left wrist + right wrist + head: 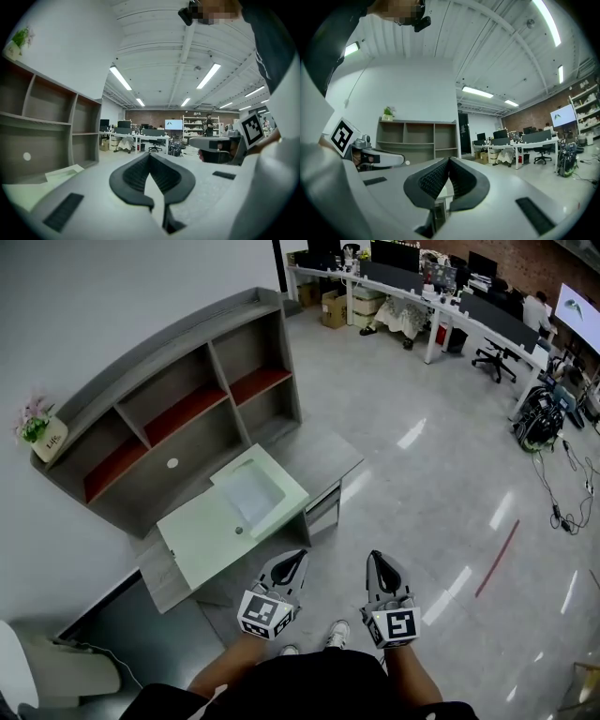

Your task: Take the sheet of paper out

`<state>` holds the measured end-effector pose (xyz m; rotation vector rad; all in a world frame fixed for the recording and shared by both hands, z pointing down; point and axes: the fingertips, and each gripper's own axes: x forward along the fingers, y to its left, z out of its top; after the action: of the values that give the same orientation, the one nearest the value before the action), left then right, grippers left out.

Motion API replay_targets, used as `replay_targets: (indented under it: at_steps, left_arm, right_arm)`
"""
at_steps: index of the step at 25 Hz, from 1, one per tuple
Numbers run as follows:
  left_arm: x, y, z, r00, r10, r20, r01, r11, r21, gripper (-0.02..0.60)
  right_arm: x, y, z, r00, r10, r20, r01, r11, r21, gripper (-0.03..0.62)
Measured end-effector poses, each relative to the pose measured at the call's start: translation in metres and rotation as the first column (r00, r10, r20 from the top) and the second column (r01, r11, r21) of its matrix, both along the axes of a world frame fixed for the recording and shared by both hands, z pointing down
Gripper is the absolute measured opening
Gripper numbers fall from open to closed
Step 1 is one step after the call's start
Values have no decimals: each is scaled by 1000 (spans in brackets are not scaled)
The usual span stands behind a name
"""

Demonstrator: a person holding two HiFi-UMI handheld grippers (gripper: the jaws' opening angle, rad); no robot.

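Neither gripper has reached the work. The left gripper (pixel 297 559) and the right gripper (pixel 374 560) are held side by side, low in front of the person and over bare floor (pixel 441 484). Both pairs of jaws are pressed together at the tips with nothing between them. That suits carrying the tools toward the job, since there is nothing here to grip.

The sheet of paper (pixel 250 493) lies flat on the pale green top of the desk (pixel 192 538). It is ahead of the left jaws and off to their left, well apart from them and further still from the right jaws. It sits near the desk's far corner, close to the shelf unit (pixel 187 418) that backs the desk. From here I cannot tell whether it is loose or inside a clear sleeve or shallow tray. The task wording suggests it is held in something.

In the left gripper view the sheet shows low and left of the closed tips. In the right gripper view the shelf unit stands beyond and left of the jaws, with a potted plant (pixel 37 427) on top.

Judging by this layout, the task has not really begun. The left jaws are nearer the sheet, so they would probably hold down whatever contains it. The right jaws could then open and pinch a free edge. A flat sheet gives little to grab, so a raised or overhanging edge is the likely target.
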<state>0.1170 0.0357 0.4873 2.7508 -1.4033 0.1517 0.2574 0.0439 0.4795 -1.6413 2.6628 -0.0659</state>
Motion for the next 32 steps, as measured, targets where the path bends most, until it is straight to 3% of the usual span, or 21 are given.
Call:
replay_targets:
  at_steps: [6, 13, 18, 24, 32]
  left_arm:
    - [2, -6, 4, 996, -84, 1, 84, 996, -16, 6]
    - [-15, -11, 2, 987, -159, 10, 159, 987, -14, 6]
    - [-37, -22, 6, 979, -204, -10, 204, 979, -27, 6]
    - [-59, -44, 9, 967, -252, -46, 250, 967, -42, 6]
    - [-115, -85, 11, 950, -306, -63, 303, 951, -56, 6]
  right_arm:
    - [10, -19, 4, 998, -66, 3, 66, 998, -8, 21]
    - [1, -41, -1, 993, -110, 53, 107, 993, 48, 21]
    - [-21, -54, 6, 987, -159, 8, 159, 987, 10, 21]
    - [-48, -84, -5, 980, -197, 7, 196, 980, 39, 21]
    - [-107, -133, -6, 967, -256, -5, 256, 966, 35, 21]
